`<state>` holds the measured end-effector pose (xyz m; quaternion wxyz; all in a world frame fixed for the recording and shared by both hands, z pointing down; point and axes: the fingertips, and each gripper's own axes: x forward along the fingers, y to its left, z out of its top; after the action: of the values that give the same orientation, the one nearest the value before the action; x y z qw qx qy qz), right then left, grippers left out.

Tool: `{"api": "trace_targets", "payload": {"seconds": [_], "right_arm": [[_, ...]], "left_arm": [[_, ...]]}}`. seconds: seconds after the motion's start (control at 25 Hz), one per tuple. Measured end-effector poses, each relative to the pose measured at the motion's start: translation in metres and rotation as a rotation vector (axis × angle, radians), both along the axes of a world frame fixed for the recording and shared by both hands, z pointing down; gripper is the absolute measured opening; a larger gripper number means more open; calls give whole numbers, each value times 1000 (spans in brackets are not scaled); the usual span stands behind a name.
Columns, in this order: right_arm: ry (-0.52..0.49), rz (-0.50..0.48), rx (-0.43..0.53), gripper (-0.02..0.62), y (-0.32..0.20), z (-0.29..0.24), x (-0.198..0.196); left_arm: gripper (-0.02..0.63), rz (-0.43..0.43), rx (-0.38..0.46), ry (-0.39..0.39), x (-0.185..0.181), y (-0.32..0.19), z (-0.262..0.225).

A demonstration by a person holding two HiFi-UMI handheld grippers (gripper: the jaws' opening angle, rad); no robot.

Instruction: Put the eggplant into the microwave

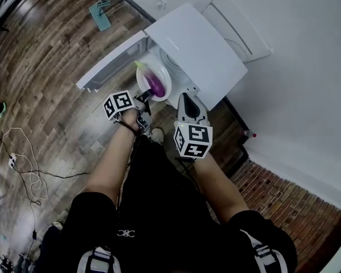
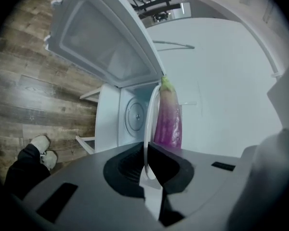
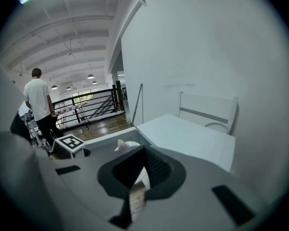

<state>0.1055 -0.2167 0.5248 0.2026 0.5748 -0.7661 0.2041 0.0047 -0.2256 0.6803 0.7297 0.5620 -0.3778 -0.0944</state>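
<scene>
A purple eggplant [image 1: 154, 83] with a green stem lies on a white plate [image 1: 166, 75]. My left gripper [image 1: 145, 98] is shut on the plate's near rim and holds it in front of the open white microwave [image 1: 199, 50]. In the left gripper view the plate [image 2: 151, 114] shows edge-on between the pads, the eggplant [image 2: 168, 119] to its right, and the microwave's turntable [image 2: 135, 114] behind. My right gripper [image 1: 184, 98] hangs beside the plate, shut, with nothing in it. In the right gripper view, the gripper [image 3: 143, 170] points at the microwave's top [image 3: 188, 136] and the plate [image 3: 127, 146].
The microwave door [image 1: 111, 67] swings out to the left. A white chair [image 1: 238, 24] stands against the wall behind. Cables [image 1: 23, 164] lie on the wooden floor at left, a small bottle [image 1: 247, 133] at right. A person [image 3: 38, 105] stands far off by a railing.
</scene>
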Motion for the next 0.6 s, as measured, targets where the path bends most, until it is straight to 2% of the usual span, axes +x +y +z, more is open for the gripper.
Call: {"api": "trace_targets", "payload": {"seconds": [0.24,0.6], "right_arm": [[12,16,-33,8,-7,31,6],[34,44,-68,8,-10,72,21]], "left_arm": [[17,80,25,-32,19,-38,60],[17,219,79,-59,62,-101,120]]}}
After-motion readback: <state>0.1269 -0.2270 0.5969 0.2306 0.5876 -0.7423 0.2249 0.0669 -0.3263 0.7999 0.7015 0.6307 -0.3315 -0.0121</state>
